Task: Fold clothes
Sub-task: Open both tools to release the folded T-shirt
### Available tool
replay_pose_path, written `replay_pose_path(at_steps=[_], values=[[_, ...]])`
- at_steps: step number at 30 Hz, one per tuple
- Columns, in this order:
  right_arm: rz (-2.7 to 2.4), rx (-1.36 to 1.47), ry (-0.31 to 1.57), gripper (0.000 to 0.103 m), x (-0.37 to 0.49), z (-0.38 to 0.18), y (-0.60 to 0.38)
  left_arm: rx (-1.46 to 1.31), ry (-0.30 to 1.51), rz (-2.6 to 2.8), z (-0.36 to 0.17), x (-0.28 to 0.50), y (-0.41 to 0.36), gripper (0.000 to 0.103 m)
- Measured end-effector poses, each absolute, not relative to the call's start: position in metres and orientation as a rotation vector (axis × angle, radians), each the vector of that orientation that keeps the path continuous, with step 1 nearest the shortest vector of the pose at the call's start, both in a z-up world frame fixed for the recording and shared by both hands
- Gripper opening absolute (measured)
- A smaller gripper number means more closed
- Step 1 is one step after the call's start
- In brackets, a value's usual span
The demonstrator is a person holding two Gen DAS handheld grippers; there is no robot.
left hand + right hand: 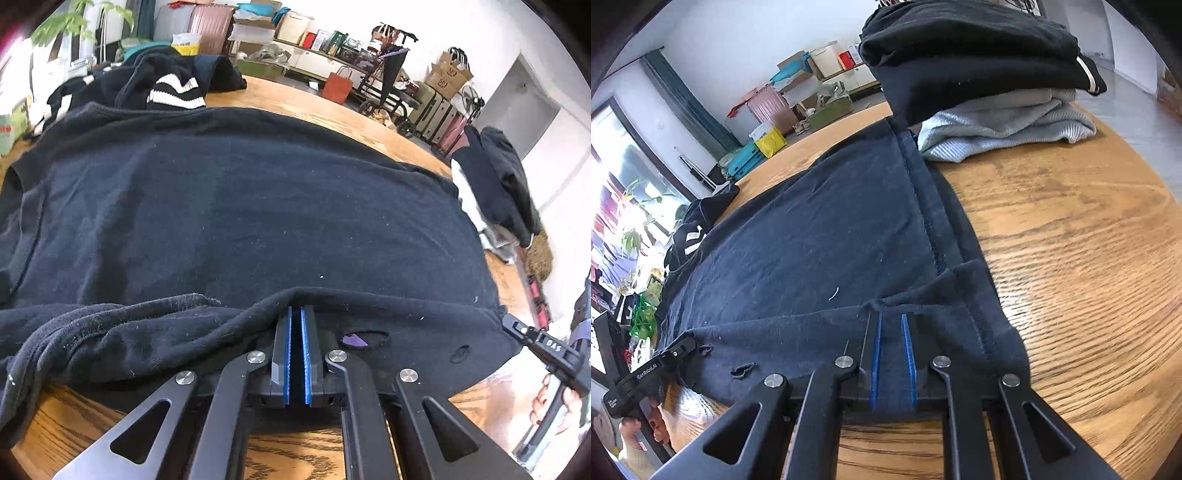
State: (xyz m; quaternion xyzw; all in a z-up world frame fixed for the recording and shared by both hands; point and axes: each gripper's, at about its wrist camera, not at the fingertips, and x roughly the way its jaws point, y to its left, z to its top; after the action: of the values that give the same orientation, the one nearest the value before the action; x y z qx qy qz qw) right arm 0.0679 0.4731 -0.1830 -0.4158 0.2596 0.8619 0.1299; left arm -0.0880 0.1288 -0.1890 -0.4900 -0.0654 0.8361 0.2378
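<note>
Currently both clamped on navy T-shirt (258, 206) near hem: left hand-held gripper (296, 314), right hand-held gripper (891, 321). Lift evenly, carry hem far across bench (1071, 240), keep edge taut.

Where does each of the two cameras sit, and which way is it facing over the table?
Left wrist: on the left gripper, looking down across the dark shirt toward cluttered shelves; the right gripper and its hand show at right.
Right wrist: on the right gripper, looking along the shirt's hem toward folded clothes; the left gripper shows at left.
Shared: shirt, wooden table, both grippers clamping the near edge.
</note>
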Motion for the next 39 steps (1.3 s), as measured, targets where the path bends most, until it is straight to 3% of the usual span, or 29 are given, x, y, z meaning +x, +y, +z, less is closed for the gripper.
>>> replay_pose_path(at_steps=[2,10,12,17,25,29,35,37,38,39], values=[[2.492,-1.2,0.732,0.018,0.068,-0.18,0.475,-1.346,-0.208,2.276,-0.188,-0.088,0.127,0.007],[2.439,-1.183,0.695,0.019,0.079,-0.185,0.488,-1.371,-0.35,2.262,-0.189,-0.088,0.12,0.007],[2.449,-1.167,0.701,0.025,0.08,-0.18,0.486,-1.35,-0.413,2.259,-0.18,-0.08,0.113,0.007],[2.55,-1.121,0.689,0.026,0.077,-0.153,0.465,-1.295,-0.526,2.384,-0.156,-0.044,0.076,0.007],[2.739,-1.293,0.648,0.027,0.044,-0.156,0.383,-1.397,-0.954,2.483,-0.18,0.002,-0.015,0.003],[2.798,-1.399,0.624,0.034,0.035,-0.164,0.345,-1.417,-0.94,2.557,-0.181,0.014,-0.034,0.003],[2.869,-1.458,0.55,0.037,0.021,-0.163,0.3,-1.395,-0.753,2.679,-0.162,0.028,-0.055,0.004],[2.876,-1.478,0.537,0.038,0.017,-0.163,0.289,-1.394,-0.681,2.724,-0.159,0.03,-0.059,0.009],[2.875,-1.49,0.528,0.039,0.013,-0.163,0.285,-1.389,-0.649,2.744,-0.158,0.032,-0.06,0.019],[2.874,-1.5,0.521,0.039,0.01,-0.164,0.281,-1.385,-0.621,2.762,-0.157,0.034,-0.061,0.037]])
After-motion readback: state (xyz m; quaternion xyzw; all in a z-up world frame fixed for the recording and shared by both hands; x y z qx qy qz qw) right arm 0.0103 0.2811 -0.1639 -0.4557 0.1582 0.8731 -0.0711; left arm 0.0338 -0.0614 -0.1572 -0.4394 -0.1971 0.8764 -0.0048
